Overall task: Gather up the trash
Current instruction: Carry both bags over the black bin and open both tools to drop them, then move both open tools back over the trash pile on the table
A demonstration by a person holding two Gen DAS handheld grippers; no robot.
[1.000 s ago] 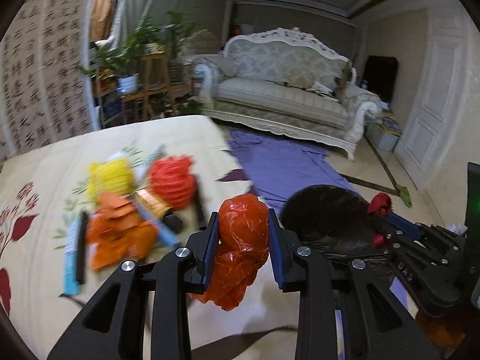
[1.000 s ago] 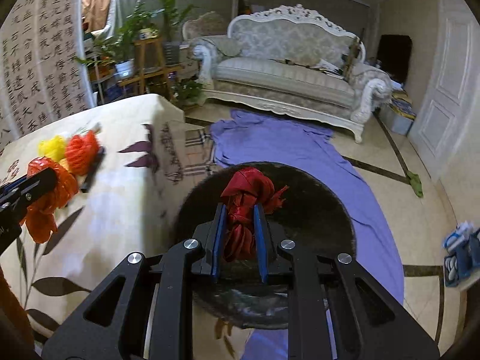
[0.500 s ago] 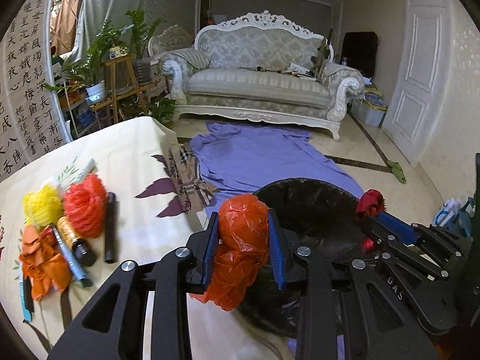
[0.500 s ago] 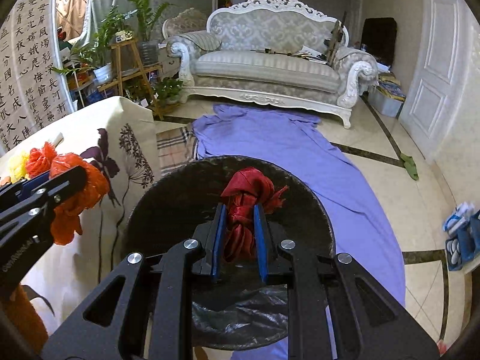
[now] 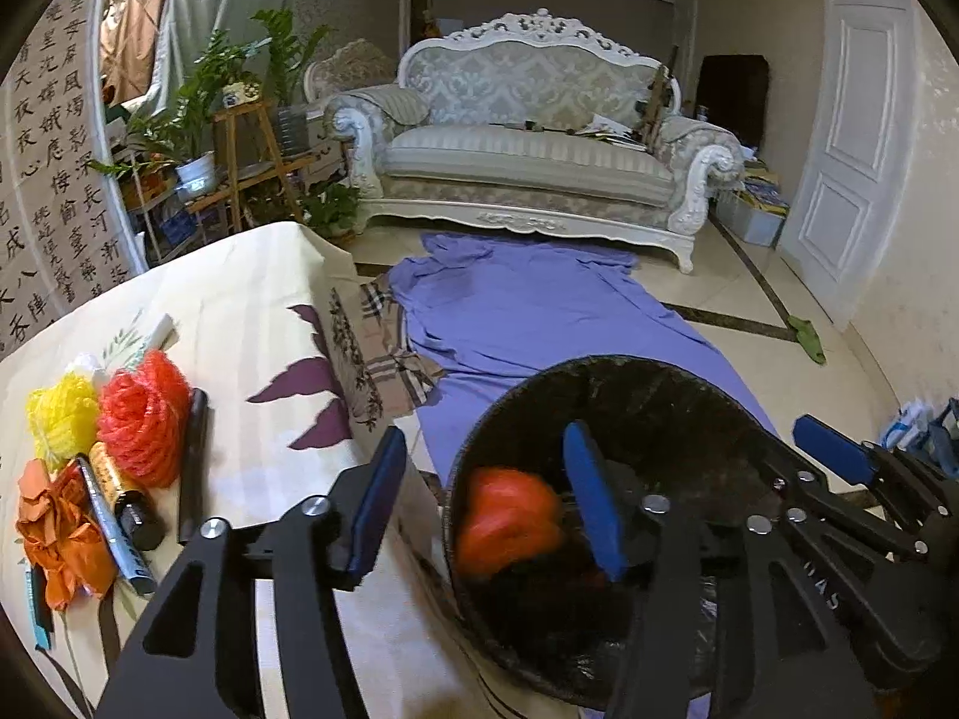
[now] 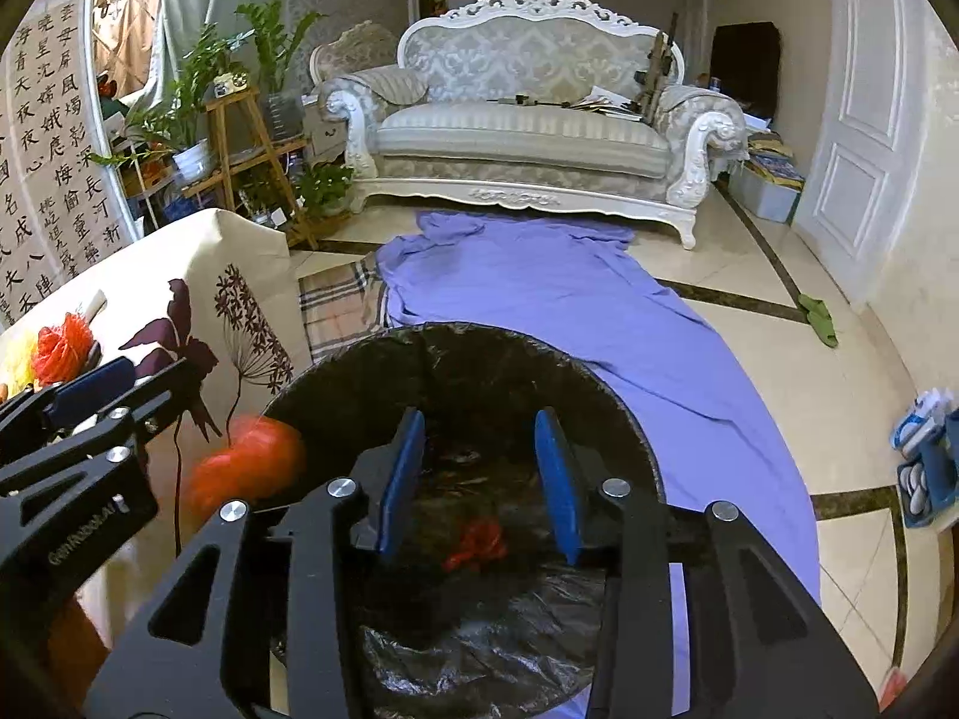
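Observation:
A round bin lined with a black bag point(image 5: 653, 377) point(image 6: 335, 371) stands on the floor beside the table. My left gripper point(image 5: 479, 497) is open over the bin's left rim; an orange-red plastic wad point(image 5: 509, 524) point(image 6: 246, 470) is blurred in mid-fall just below it. My right gripper point(image 6: 479, 479) is open and empty above the bin. A red crumpled piece point(image 6: 476, 545) lies on the bag inside. More trash sits on the table: a red mesh ball point(image 5: 141, 419), a yellow mesh ball point(image 5: 60, 419), orange crumpled paper point(image 5: 60, 533), markers point(image 5: 192, 467).
The table has a cream flowered cloth point(image 5: 240, 311) whose edge hangs beside the bin. A purple sheet point(image 5: 539, 311) and a plaid cloth point(image 5: 389, 353) lie on the tiled floor. A white sofa point(image 5: 527, 150) and plant stands point(image 5: 240, 138) stand farther back.
Both grippers have opened. The orange-red wad has left my left gripper and is dropping at the bin; the red piece has fallen from my right gripper into the bin.

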